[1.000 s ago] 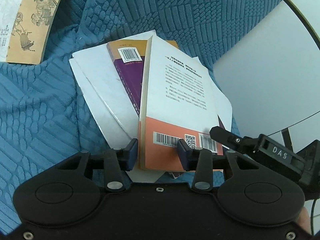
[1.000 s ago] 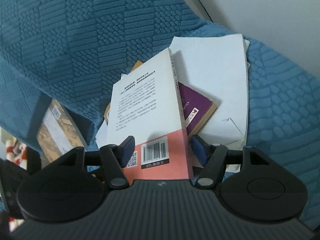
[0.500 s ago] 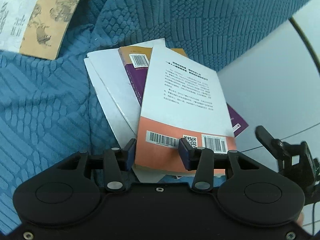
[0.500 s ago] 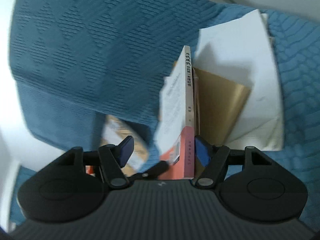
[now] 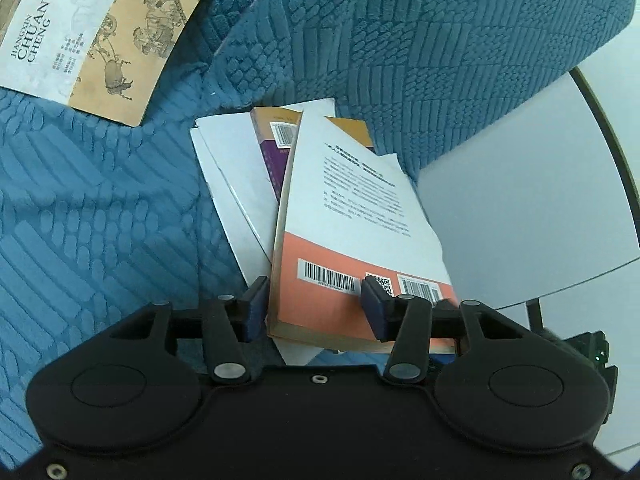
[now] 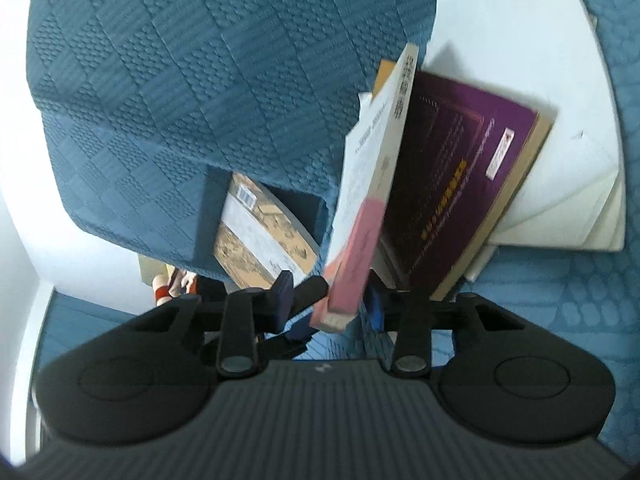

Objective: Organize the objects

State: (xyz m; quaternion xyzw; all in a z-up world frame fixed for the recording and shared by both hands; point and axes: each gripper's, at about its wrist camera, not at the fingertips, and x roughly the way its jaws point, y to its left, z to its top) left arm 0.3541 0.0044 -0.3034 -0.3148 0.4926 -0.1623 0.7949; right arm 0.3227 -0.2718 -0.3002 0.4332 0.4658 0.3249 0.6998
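Observation:
A white-and-orange book (image 5: 352,216) lies tilted on a purple book (image 5: 276,160) and white booklets (image 5: 236,176) on a blue textured sofa. My left gripper (image 5: 314,304) is open, its blue pads either side of the orange book's near left corner. In the right wrist view the same book (image 6: 368,200) stands on edge, spine toward me, between the pads of my right gripper (image 6: 328,300), which is open around it. The purple book (image 6: 464,184) lies to its right on the white booklets (image 6: 532,120).
A tan illustrated book (image 5: 100,28) lies on the sofa at the far left; it also shows in the right wrist view (image 6: 260,236) under a blue cushion (image 6: 180,92). A white round table (image 5: 520,200) stands to the right of the sofa.
The orange book has tipped from lying flat to standing on its edge. The right gripper has swung round to the book's spine side. The left gripper has shifted slightly, still at the book's corner.

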